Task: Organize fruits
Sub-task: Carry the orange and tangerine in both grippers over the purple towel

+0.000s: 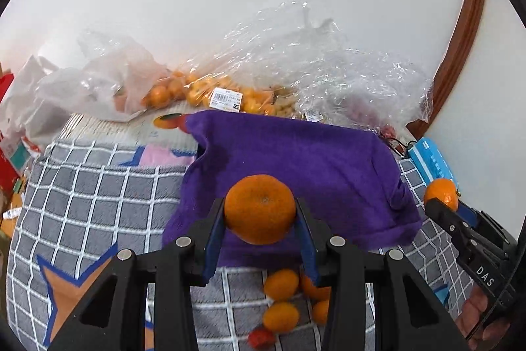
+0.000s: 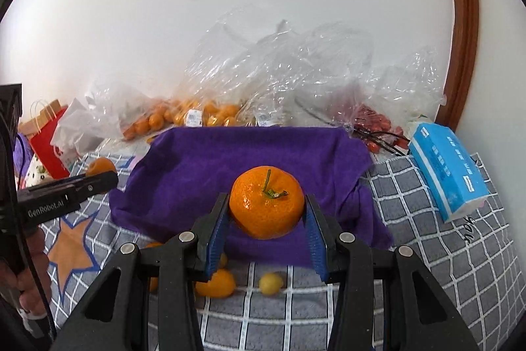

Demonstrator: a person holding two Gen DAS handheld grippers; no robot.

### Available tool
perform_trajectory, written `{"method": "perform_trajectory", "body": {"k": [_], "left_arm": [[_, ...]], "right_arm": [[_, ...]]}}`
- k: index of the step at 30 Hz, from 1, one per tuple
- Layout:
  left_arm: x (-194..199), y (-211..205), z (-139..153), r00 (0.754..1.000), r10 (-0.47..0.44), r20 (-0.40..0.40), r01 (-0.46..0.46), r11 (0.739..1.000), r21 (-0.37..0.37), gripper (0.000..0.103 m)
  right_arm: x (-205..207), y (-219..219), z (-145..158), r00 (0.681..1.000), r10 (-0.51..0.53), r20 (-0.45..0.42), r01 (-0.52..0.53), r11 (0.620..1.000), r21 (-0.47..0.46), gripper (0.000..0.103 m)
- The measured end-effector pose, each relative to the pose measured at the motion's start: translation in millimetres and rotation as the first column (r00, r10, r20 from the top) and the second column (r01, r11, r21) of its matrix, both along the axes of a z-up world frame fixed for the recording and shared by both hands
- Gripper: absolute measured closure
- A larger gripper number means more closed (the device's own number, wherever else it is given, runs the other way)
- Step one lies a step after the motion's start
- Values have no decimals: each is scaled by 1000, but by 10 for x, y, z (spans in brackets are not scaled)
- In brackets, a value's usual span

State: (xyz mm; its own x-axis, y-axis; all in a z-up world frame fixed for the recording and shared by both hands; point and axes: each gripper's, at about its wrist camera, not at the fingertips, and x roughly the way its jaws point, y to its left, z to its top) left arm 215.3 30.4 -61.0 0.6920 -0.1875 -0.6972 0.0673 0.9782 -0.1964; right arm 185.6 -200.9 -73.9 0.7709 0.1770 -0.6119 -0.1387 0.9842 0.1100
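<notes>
Gripping one round orange mandarin, left gripper has its blue pads clamped on the fruit's sides, above purple fleece towel. Right gripper likewise clamps a stemmed orange mandarin over the same towel. Loose small oranges lie on grey checked cloth below; clear plastic fruit bags behind.

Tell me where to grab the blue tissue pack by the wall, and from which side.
Grip the blue tissue pack across its two long side faces, near the middle, coming from above. It lies flat on the checked blanket, so only those faces are free. Both hand-held grippers hold mandarins, so one must be emptied first.
</notes>
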Motion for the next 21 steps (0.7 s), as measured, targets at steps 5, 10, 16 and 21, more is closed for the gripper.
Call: {"method": "perform_trajectory", "body": {"k": [5,10,16,21], "left_arm": [[178,-59,-61,1000,-3,-6,3,1000,2,64],[336,-97,-54,1000,0,-4,0,1000,1,64],[491,-107,-159,1000,9,-7,-9,1000,11,64],[574,-78,-334,999,17,-39,-16,1000,4,64]], "right_arm": [[196,-4,5,1000,2,3,-2,1000,-8,59],[320,-29,66,1000,6,24,-6,1000,-17,59],[523,-92,-59,1000,-11,7,11,1000,-11,59],[633,-152,-210,999,-20,-32,20,1000,-2,59]]}}
